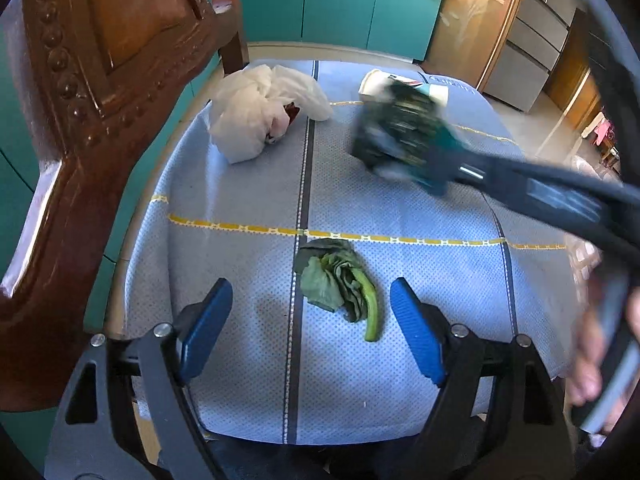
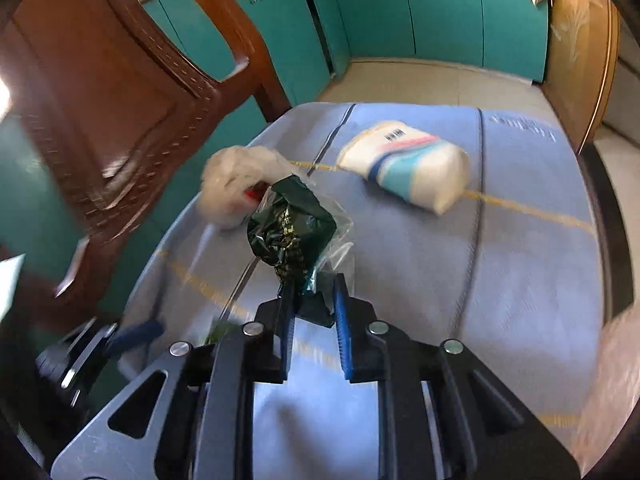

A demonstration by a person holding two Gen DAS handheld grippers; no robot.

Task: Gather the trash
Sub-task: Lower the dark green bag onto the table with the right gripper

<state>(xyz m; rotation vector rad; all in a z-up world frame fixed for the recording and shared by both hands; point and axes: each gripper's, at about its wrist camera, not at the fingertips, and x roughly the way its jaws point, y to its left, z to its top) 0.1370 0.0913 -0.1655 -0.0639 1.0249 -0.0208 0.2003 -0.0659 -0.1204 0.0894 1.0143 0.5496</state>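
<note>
right tool (image 2: 312, 300) was clamped on the light, crinkly dark green wrapper (image 2: 292, 232) above the table (image 2: 520, 280), left tool (image 1: 308, 320) stood apart around the limp vegetable leaf (image 1: 340, 288), best pinched at its stem.

Light: bright daylight, glare on wooden chair (image 1: 92, 92) at left.
Blur: right view smeared throughout; dark wrapper (image 1: 404, 136) blurred in left view.
Edges: fisheye bending, black corners.

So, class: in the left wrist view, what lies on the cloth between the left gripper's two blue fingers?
A wilted green vegetable leaf with its stalk lies on the blue cloth, just ahead of the open left gripper and untouched by either finger.
</note>
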